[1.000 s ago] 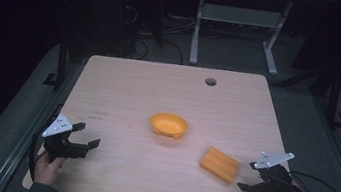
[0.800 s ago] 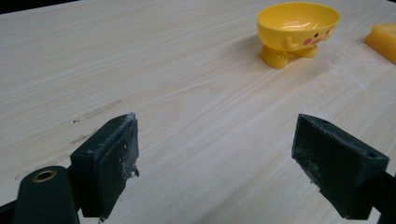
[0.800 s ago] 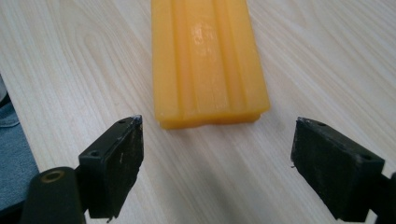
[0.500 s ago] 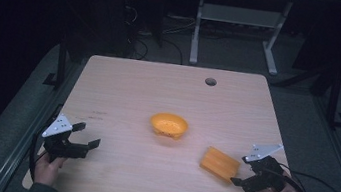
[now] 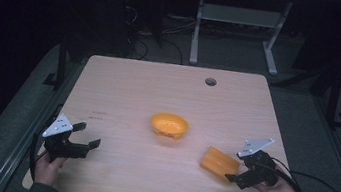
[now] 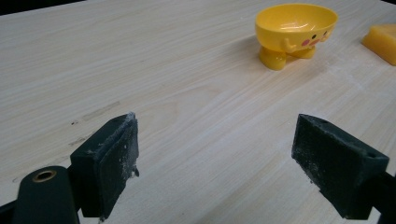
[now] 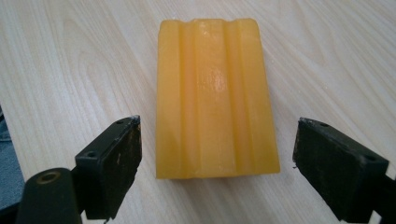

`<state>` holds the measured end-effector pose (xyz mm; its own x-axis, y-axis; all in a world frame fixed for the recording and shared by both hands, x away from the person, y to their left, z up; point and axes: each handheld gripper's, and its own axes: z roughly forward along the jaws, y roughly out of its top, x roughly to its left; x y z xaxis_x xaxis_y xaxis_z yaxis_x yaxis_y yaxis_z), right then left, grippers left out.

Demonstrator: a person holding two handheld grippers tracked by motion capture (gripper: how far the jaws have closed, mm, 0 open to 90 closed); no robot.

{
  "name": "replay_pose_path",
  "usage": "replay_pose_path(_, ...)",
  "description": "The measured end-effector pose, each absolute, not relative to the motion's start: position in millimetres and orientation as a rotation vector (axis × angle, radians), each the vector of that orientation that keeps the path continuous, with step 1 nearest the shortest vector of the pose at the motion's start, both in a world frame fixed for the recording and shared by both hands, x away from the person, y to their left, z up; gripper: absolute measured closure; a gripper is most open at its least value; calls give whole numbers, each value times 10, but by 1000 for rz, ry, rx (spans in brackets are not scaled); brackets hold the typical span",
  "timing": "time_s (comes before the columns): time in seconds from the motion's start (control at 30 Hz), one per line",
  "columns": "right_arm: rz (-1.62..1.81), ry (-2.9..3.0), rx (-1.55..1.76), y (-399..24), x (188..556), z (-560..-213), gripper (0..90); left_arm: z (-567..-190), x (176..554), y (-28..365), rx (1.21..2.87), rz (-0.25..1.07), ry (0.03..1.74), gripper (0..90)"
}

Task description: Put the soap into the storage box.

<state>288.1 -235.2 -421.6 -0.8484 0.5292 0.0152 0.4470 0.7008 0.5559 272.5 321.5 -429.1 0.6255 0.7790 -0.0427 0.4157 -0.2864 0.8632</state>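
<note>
High view: pale wooden table [image 5: 124, 84] (dark room around), grey floor [image 5: 307, 115]

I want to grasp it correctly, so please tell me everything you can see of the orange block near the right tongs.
The orange block is a rectangular bar, waxy and slightly glossy, like soap, with rounded edges. Shallow grooves run along its top, leaving raised ridges. It looks whole. It lies flat on the wooden table, to the right of the yellow bowl and apart from it. The right tongs stand open at its near end, one jaw to each side; neither jaw touches it.
</note>
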Motion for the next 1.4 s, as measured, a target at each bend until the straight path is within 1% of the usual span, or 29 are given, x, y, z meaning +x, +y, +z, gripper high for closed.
replay_pose_path(0.6, 810, 2806, 736, -2143, 3025, -4237, 144, -4287, 2722, 3238, 1888, 491, 956, 141)
replay_pose_path(1.4, 667, 2878, 719, -1944, 3185, -4429, 144, -4286, 2724, 3236, 1889, 485, 959, 141)
